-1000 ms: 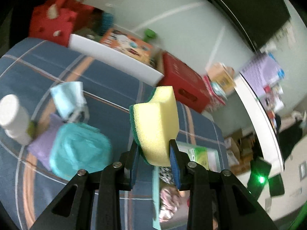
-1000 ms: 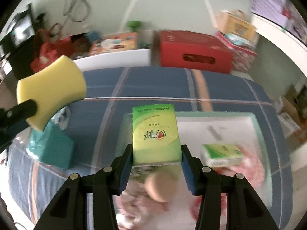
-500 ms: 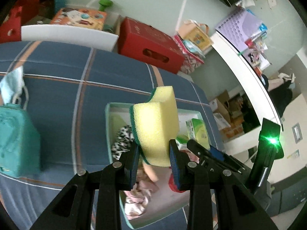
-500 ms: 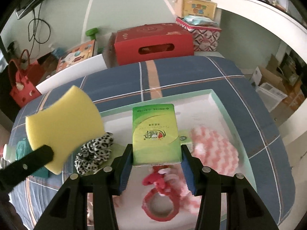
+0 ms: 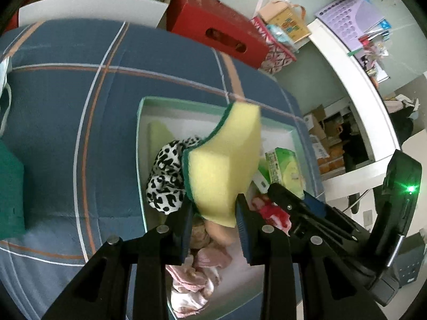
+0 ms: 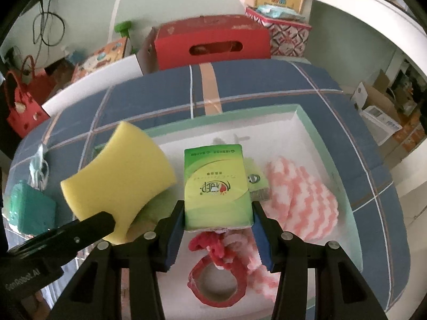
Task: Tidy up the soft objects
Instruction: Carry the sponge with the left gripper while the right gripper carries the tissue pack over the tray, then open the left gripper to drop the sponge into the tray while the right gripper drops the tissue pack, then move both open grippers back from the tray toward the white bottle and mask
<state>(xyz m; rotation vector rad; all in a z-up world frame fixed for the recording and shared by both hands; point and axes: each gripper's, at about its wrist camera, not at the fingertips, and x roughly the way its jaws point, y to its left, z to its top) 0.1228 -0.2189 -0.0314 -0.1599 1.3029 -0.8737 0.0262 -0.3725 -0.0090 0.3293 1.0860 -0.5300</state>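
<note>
My left gripper (image 5: 213, 210) is shut on a yellow sponge (image 5: 226, 165) with a green back and holds it above the white tray (image 5: 165, 104) with a mint rim. The sponge also shows in the right wrist view (image 6: 117, 184). My right gripper (image 6: 217, 221) is shut on a green tissue pack (image 6: 217, 186), also above the tray (image 6: 307, 122). In the tray lie a leopard-print scrunchie (image 5: 165, 176), a pink-and-white fluffy cloth (image 6: 301, 194), a red scrunchie (image 6: 213, 280) and a second green tissue pack (image 6: 254, 178).
The tray sits on a blue plaid bed cover (image 5: 66, 106). A teal pouch (image 6: 29, 210) and a face mask (image 6: 38, 165) lie to the left of the tray. A red box (image 6: 210, 42) and a white board (image 5: 90, 8) stand beyond the bed.
Both grippers have moved forward and down over the tray with their loads. The sponge now leans to the right in my left gripper.
</note>
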